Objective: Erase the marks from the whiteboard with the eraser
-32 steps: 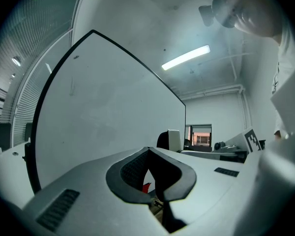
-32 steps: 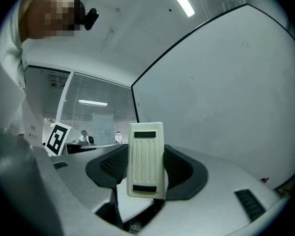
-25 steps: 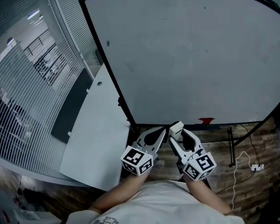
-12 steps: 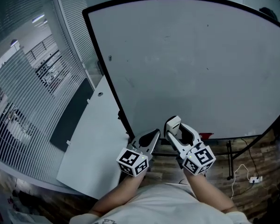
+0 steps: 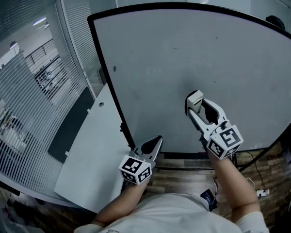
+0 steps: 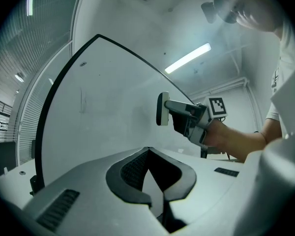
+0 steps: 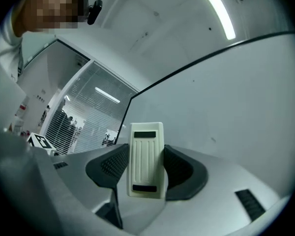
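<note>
The whiteboard (image 5: 194, 57) with its black frame fills the head view; a small dark dot (image 5: 114, 68) and a faint stroke (image 5: 132, 89) show near its left edge. My right gripper (image 5: 196, 106) is raised before the board's lower middle, shut on a cream eraser (image 5: 194, 99). In the right gripper view the eraser (image 7: 146, 159) stands upright between the jaws, with a tiny mark (image 7: 212, 140) on the board beyond. My left gripper (image 5: 155, 142) hangs by the board's lower left edge, shut and empty. The left gripper view shows a faint streak (image 6: 81, 100) and the eraser (image 6: 162, 109).
A white desk (image 5: 92, 149) stands left of the board, against a glass wall with blinds (image 5: 29, 81). The board's stand (image 5: 242, 157) rests on wood flooring, with a power strip (image 5: 259, 193) and cable at lower right.
My right gripper has lifted the eraser from near the board's bottom edge up to the board's lower middle. The left gripper stayed low by the bottom edge.
</note>
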The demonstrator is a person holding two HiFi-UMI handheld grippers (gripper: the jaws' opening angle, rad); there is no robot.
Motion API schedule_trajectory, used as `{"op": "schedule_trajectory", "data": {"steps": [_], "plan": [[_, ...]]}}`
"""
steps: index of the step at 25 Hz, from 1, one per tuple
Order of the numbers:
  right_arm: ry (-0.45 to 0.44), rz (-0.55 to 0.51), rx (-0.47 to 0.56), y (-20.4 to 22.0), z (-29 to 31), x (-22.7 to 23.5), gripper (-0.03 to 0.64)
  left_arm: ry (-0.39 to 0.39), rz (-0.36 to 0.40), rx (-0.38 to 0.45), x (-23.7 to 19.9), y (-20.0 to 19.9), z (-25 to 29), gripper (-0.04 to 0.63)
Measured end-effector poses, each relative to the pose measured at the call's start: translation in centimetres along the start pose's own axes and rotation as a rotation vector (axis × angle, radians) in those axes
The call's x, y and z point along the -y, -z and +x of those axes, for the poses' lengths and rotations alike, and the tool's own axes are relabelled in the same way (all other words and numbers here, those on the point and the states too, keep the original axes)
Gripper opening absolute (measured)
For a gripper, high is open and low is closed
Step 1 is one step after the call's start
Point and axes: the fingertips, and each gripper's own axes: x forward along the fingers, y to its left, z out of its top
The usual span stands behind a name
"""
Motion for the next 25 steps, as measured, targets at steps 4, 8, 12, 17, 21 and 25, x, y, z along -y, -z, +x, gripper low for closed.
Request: {"op": "schedule_trajectory", "data": {"steps": [4, 8, 12, 17, 21, 25], "plan": [[0.029, -0.168, 0.01, -4.7, 1.0, 3.0, 0.233, 0.002, -0.009, 0.002, -0.3, 0.3, -0.1, 0.006], [0.089, -0.358, 0.029, -10.1, 1.5, 6.1, 0.233, 0.012, -0.035, -0.011, -0.5, 1.0, -0.1, 0.006], [0.159, -0.484, 0.04, -15.7, 1.6, 8.6, 0.233, 0.01, -0.04, -0.014, -0.6, 1.0, -0.3, 0.006], [0.231, -0.604, 0.02, -20.6, 2.0, 11.4, 0.233, 0.018, -0.051, -0.018, -0.4, 1.3, -0.3, 0.006], [0.259, -0.655, -0.016, -22.2, 2.5, 12.9, 0.233, 0.021, -0.061, -0.021, -0.3, 1.5, -0.4, 0.006], [0.272, -0.677, -0.033, -22.0, 3.1, 13.2, 0.233, 0.018, -0.067, -0.019, -0.3, 1.5, -0.4, 0.006]]}}
